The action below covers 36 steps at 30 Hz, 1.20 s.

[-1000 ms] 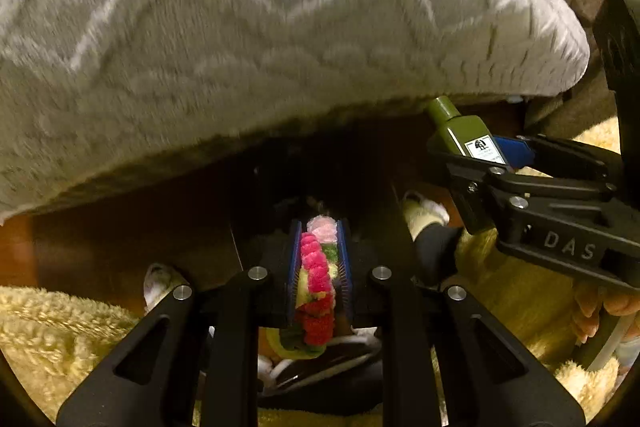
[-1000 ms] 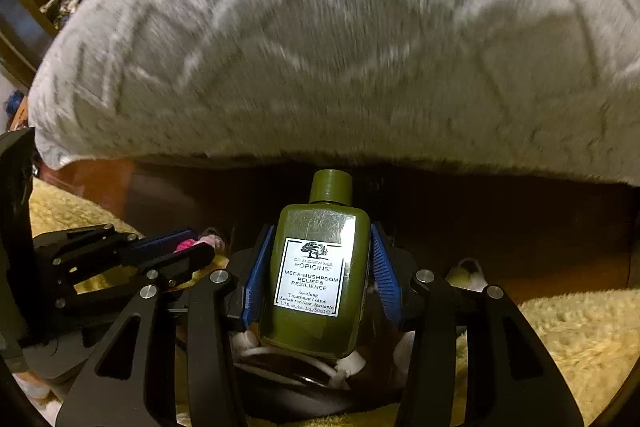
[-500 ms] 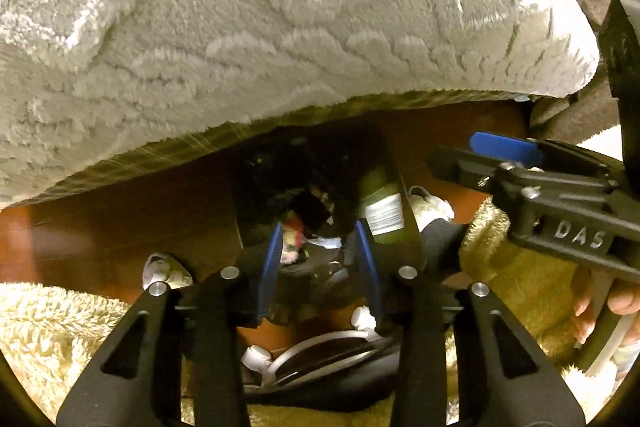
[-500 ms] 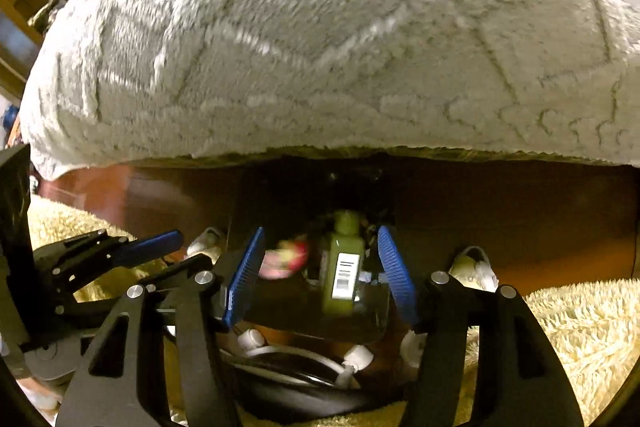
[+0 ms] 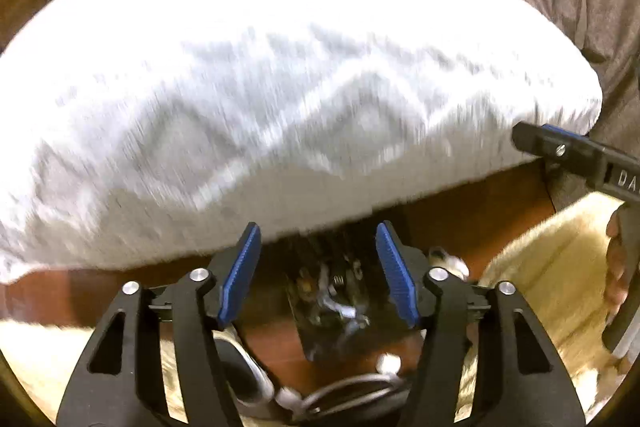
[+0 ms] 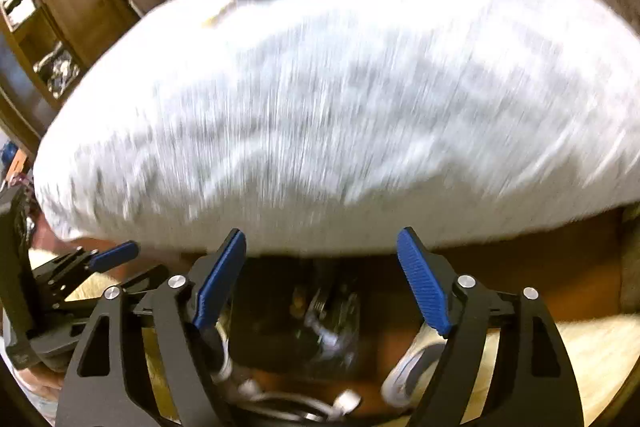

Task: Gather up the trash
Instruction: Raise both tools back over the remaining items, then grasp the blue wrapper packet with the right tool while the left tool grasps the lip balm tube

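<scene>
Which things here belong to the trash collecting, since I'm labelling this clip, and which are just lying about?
Job: dark floor bin holding discarded bits; left gripper, jaws opening, empty; right gripper, jaws opening, empty.
Lying about: grey-white plush patterned bedcover; cream fluffy rug; white coiled cable.

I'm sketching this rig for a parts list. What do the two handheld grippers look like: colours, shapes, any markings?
Both match: the left gripper and right gripper have black angular linkage arms with triangular cut-outs and silver round pivot bolts, ending in jaws faced with ribbed blue pads. In the left wrist view, the right gripper's black side bears pale letters, partly cut off. No cables show on either gripper.
</scene>
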Each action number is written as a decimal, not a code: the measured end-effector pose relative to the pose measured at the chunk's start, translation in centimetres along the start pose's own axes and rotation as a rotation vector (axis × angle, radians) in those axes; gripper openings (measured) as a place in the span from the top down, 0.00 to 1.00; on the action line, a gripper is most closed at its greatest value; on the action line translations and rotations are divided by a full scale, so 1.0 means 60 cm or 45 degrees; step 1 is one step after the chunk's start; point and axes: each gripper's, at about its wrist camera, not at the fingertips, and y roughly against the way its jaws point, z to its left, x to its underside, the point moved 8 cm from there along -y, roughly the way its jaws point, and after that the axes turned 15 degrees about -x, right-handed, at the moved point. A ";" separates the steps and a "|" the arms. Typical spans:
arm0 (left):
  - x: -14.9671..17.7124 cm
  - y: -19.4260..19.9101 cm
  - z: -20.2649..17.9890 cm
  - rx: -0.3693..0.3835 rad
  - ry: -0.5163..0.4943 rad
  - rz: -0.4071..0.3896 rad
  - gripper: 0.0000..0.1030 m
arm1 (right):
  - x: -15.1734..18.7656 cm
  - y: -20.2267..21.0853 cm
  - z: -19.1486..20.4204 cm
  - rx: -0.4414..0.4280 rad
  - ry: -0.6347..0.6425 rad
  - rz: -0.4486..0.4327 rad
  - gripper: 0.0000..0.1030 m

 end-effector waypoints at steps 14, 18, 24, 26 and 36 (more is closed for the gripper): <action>-0.219 0.024 0.036 -0.076 0.011 -0.134 0.41 | -0.207 -0.035 -0.046 0.105 0.054 -0.101 0.21; -0.251 -0.015 0.045 -0.073 0.045 -0.107 0.41 | -0.244 -0.078 -0.051 0.120 0.072 -0.081 0.28; -0.311 -0.069 0.043 -0.074 0.074 -0.078 0.41 | -0.295 -0.137 -0.069 0.149 0.077 -0.063 0.28; -0.329 -0.087 0.042 -0.082 0.073 -0.070 0.41 | -0.308 -0.150 -0.073 0.149 0.081 -0.054 0.28; -0.397 -0.136 0.034 -0.074 0.064 -0.072 0.42 | -0.368 -0.216 -0.069 0.163 0.143 -0.004 0.28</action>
